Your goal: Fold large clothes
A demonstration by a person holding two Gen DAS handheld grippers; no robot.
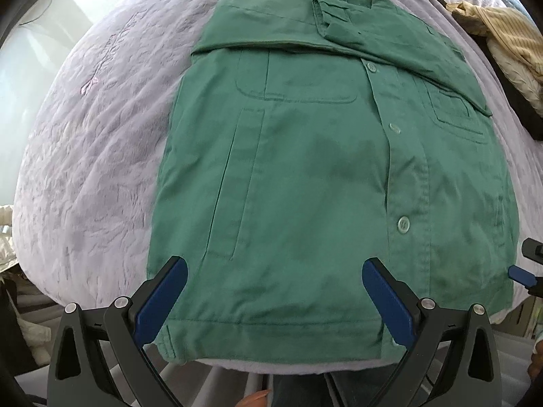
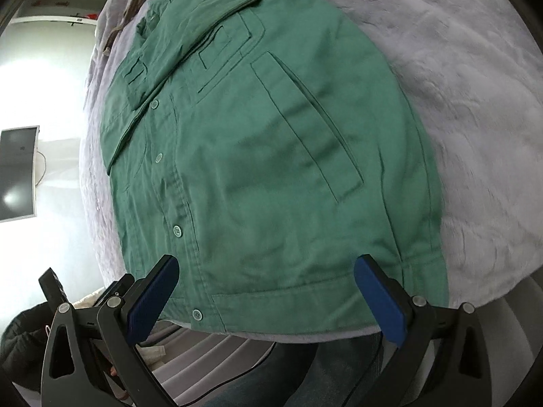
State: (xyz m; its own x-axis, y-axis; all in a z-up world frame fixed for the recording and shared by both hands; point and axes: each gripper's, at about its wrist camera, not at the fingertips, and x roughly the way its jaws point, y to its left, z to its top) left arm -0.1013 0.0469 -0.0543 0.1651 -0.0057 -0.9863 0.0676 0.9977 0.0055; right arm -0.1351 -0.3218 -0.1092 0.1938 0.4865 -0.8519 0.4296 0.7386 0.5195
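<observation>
A green button-up jacket (image 1: 305,169) lies flat on a lilac plush blanket (image 1: 95,156), front up, with both sleeves folded across the chest near the collar. Its hem lies at the near edge of the bed. My left gripper (image 1: 275,278) is open and empty, hovering over the hem's left half. My right gripper (image 2: 266,274) is open and empty over the hem's right half of the jacket (image 2: 271,156). The right gripper's blue tip (image 1: 519,273) shows at the right edge of the left wrist view.
A pile of beige striped fabric (image 1: 502,37) lies at the far right of the bed. The blanket (image 2: 475,101) spreads around the jacket. A dark monitor (image 2: 18,173) hangs on the left wall. The bed's front edge and grey ribbed side (image 2: 237,349) are below the hem.
</observation>
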